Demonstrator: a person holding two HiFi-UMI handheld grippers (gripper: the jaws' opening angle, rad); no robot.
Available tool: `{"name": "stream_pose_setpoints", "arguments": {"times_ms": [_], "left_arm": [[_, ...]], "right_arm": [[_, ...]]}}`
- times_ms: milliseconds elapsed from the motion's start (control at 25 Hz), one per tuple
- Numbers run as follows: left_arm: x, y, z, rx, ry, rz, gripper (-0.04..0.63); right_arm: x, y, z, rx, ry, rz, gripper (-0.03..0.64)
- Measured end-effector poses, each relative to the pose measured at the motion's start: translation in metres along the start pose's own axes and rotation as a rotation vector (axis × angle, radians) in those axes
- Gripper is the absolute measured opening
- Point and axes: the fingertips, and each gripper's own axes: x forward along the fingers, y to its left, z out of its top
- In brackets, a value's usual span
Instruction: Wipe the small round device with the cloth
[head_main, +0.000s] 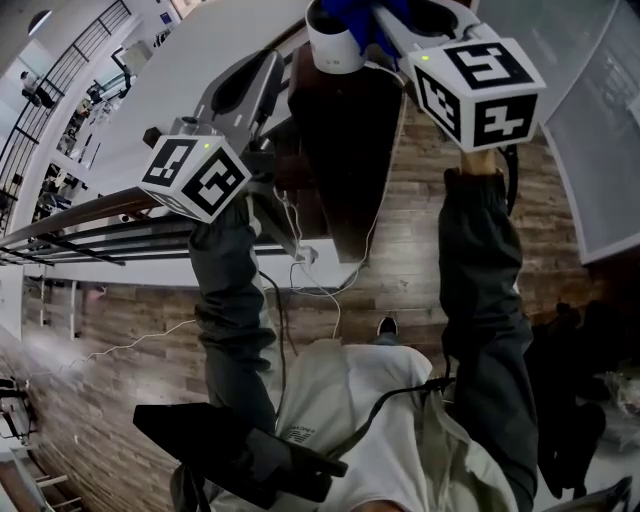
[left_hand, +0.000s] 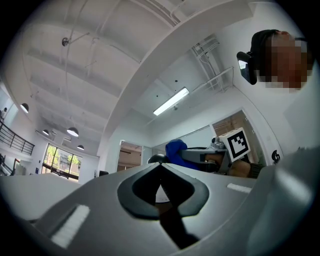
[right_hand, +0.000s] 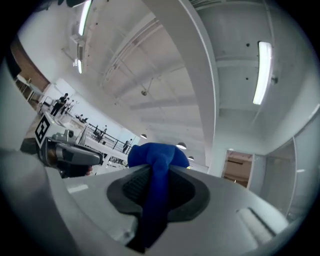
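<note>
Both grippers are raised in front of me. The small round device (head_main: 334, 42), a white body with a dark domed top (left_hand: 158, 159), sits at the tips of my left gripper (head_main: 272, 62). Its jaws are almost together, with a sliver of the white body showing in the gap, so my left gripper (left_hand: 160, 169) looks shut on it. My right gripper (right_hand: 159, 169) is shut on a blue cloth (right_hand: 157, 153), which bunches past the tips. In the head view the cloth (head_main: 362, 18) lies against the device's top right side, and my right gripper (head_main: 388, 28) is just right of it.
Far below are a dark tabletop (head_main: 345, 150), a wood-plank floor (head_main: 400, 270) and loose white cables (head_main: 315, 270). A railing (head_main: 60, 75) runs along the left. A long white panel (head_main: 600, 150) stands at the right. The ceiling fills both gripper views.
</note>
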Motion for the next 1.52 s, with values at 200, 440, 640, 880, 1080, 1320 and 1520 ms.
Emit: {"name": "stream_pose_setpoints", "arguments": {"times_ms": [200,440,640,880,1080,1320,1520], "left_arm": [[-0.004,-0.006,-0.005,-0.002,0.023,-0.008,0.005],[-0.007,-0.007,-0.008,0.003,0.022,-0.009,0.005],[-0.012,-0.007,-0.014,-0.007,0.032,-0.010,0.005],[-0.015,-0.004,-0.009,0.000,0.033,0.005,0.005],[-0.012,-0.007,-0.008,0.007,0.042,-0.001,0.005],[-0.022,-0.015,-0.012,-0.010,0.050,0.006,0.005],[-0.037,-0.023,-0.008,-0.017,0.018,0.014,0.005]], "right_arm": [[0.007,0.033,-0.022,-0.153,0.059,0.067,0.078],[-0.005,0.060,-0.065,-0.233,0.174,0.210,0.078],[-0.008,0.030,-0.047,-0.109,0.054,0.160,0.078],[0.003,-0.003,-0.028,0.006,-0.015,0.108,0.078],[0.004,0.031,-0.055,-0.019,0.059,0.186,0.078],[-0.032,0.032,-0.046,-0.054,0.006,0.153,0.078],[-0.072,0.043,-0.038,-0.041,-0.065,0.127,0.078]]}}
